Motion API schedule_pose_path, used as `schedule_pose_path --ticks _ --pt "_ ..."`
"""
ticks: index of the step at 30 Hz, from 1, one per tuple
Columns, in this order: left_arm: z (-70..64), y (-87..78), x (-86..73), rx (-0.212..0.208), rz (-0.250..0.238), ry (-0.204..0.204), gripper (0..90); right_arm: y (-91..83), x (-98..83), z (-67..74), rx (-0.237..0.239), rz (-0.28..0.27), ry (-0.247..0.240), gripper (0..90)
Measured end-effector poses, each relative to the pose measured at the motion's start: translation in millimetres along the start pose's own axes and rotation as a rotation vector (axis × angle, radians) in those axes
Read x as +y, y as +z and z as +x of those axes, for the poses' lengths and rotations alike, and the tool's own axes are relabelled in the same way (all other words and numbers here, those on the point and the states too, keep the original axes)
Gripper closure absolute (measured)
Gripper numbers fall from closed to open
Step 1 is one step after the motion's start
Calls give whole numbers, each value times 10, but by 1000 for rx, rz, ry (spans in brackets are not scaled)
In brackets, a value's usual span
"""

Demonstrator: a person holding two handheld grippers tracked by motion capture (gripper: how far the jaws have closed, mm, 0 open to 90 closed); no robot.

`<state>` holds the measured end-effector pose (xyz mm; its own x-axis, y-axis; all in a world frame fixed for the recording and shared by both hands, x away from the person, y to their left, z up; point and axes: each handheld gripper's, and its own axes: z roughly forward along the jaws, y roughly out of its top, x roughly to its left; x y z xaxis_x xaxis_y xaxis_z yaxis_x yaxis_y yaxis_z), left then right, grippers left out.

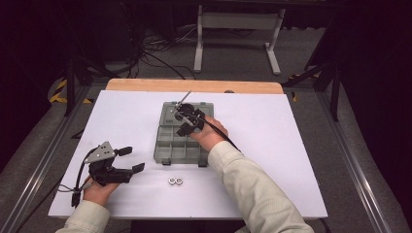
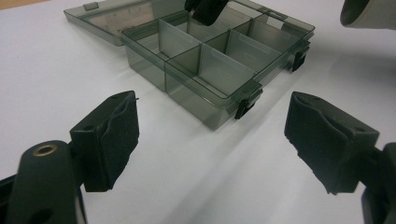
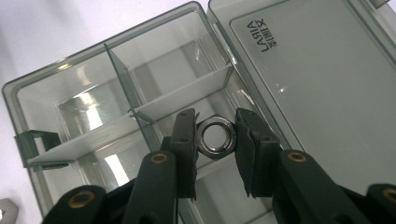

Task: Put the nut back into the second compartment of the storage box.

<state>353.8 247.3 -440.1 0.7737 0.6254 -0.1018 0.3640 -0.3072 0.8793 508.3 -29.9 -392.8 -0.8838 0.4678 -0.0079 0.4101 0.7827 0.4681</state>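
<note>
Holding a metal nut (image 3: 215, 136) between its two pads, the right gripper (image 1: 189, 120) hangs over the far half of the open compartment box (image 1: 165, 145), near the middle of the table (image 1: 272, 145).

Item 1, near edge: two spare nuts (image 1: 175, 181) lie side by side on the white tabletop, just short of the box's near wall and apart from it. A slip here would scatter them; nothing touches them now.

Item 2, near left corner: the left gripper (image 1: 127, 159) rests low in its hand, jaws spread wide with nothing between them, aimed toward the box's latch side.

Item 3, centre: the box, smoky translucent plastic, thin dividers forming several compartments, black latches (image 2: 246, 103) on the near wall, lid (image 3: 327, 88) folded flat toward the far edge.

Item 4, the held nut: hexagonal, bright steel, threaded bore facing the camera, pinched flat to flat above a divider (image 3: 182, 95).

Risks, as judged:
- Released where it hangs, the nut may strike the divider's top edge and bounce into the wrong compartment or onto the lid.
- The grip is on two smooth flats; a tilt of the wrist could let it twist out early.
- A jaw lowered too far may catch a divider and drag the light, unsteadied box across the table.
</note>
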Motion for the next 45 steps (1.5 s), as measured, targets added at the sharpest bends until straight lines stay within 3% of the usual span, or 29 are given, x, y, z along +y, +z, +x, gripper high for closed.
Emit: schedule_pose_path --ticks 19,29,40,45 --pt "-16 -13 -8 -5 -4 1 185 199 30 17 4 32 -5 696" --pt "-14 -14 -8 -6 -4 2 184 214 32 24 9 38 -8 676" --pt "-12 -16 -8 -6 -7 2 184 -69 35 65 8 -32 -15 571" --pt "-15 -13 -8 -7 -12 -2 183 -291 8 173 30 -80 -38 491"
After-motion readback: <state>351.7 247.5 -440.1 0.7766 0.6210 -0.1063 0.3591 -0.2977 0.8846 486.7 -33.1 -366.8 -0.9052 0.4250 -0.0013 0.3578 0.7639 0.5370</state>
